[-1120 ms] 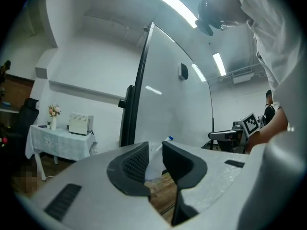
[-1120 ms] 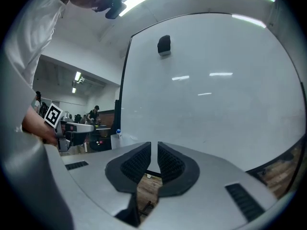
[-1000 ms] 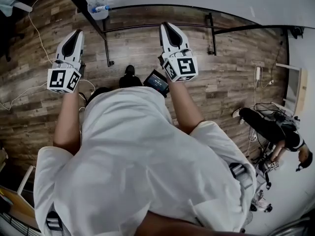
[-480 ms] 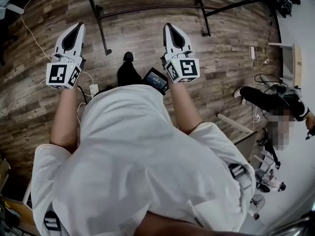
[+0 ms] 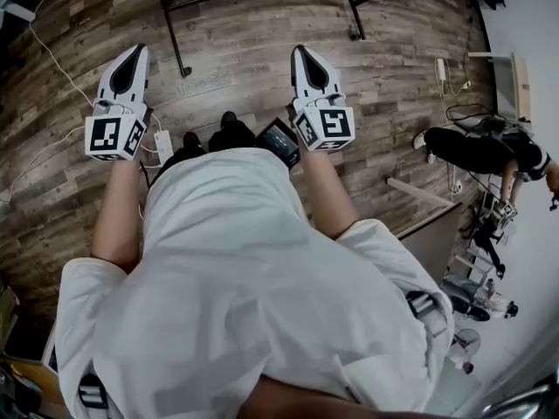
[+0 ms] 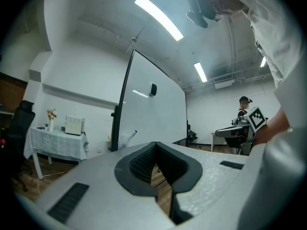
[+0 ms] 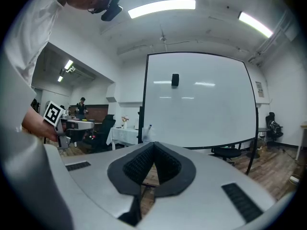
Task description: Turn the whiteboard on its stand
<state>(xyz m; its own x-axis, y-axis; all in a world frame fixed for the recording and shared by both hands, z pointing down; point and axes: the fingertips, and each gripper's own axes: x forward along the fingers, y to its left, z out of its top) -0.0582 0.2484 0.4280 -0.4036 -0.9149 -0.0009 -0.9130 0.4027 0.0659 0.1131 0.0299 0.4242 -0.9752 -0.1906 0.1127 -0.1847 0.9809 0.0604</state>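
Both your claws, left point(image 5: 135, 56) and right point(image 5: 302, 58), are shut tight on nothing. The whiteboard point(image 7: 199, 99) stands upright ahead, well apart. Either you're walking up to grab it or it's turned, can't say.

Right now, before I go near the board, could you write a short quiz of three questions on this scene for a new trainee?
1. True or false: the left gripper is shut on the frame of the whiteboard.
2. What sits on the whiteboard's face? A: a small black object. B: a red poster. C: a wall clock.
3. Fill in: the jaws of the right gripper are ___, with nothing between them.

Key: 1 false, it is shut on nothing and is away from the board. 2 A. 3 shut.
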